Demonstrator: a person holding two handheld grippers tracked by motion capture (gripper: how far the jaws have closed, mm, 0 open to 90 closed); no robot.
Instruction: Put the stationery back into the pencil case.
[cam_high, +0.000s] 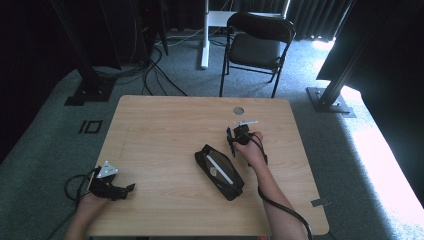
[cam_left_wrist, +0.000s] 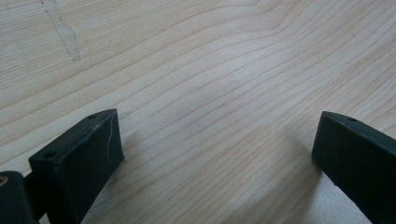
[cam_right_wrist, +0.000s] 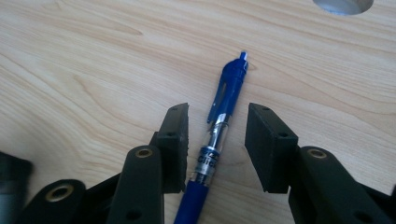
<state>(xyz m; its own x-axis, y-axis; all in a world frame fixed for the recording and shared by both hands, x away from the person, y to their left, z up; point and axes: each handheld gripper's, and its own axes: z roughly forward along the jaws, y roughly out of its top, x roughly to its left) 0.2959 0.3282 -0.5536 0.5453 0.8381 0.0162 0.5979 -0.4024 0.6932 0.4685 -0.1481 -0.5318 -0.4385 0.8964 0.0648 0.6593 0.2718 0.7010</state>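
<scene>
We are looking down on a light wooden table (cam_high: 165, 125) with a person's forearms coming in from the near edge. The left gripper (cam_high: 116, 189) is resting near the table's near left corner, in the person's left hand (cam_high: 92, 202), its grey three-cornered plate facing up. In the left gripper view we are seeing its jaws standing wide apart over bare wood grain, with nothing between them.

The right gripper (cam_high: 235, 137) is sitting right of the table's middle, held in the right hand (cam_high: 252, 150). In the right gripper view its jaws are standing apart on either side of a blue retractable pen (cam_right_wrist: 219, 126). The pen is lying flat on the wood, its clip end pointing away from the camera and its clear barrel passing between the two pads; the left pad is sitting just beside it, and we cannot tell whether it is touching.

Just beside the right hand, toward the table's middle, a black pencil case (cam_high: 220, 172) is lying open, with a white stick-like item inside. A round cable port (cam_high: 238, 110) is showing near the far edge, and a black folding chair (cam_high: 257, 42) is standing beyond the table.
</scene>
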